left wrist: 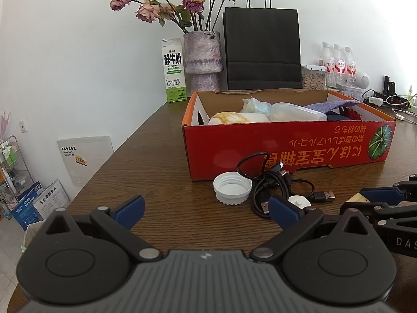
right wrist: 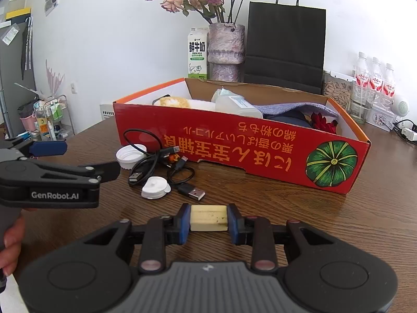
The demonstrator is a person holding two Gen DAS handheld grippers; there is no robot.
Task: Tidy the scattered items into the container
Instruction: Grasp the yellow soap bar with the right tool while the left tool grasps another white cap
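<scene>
Grasp step: pale yellow block (right wrist: 208,218) clamped in right tool (right wrist: 208,221), low over the worktop (right wrist: 338,221), just in front of the red box (right wrist: 234,154).

Next, by my read: lift, clear the near wall, release inside. Left tool (left wrist: 206,208) spread wide, empty; cables (right wrist: 161,164), white cap (right wrist: 130,155) and white disc (right wrist: 155,187) not yet boxed.

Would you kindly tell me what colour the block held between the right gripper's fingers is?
Pale yellow block, clearest in the right wrist view.
</scene>
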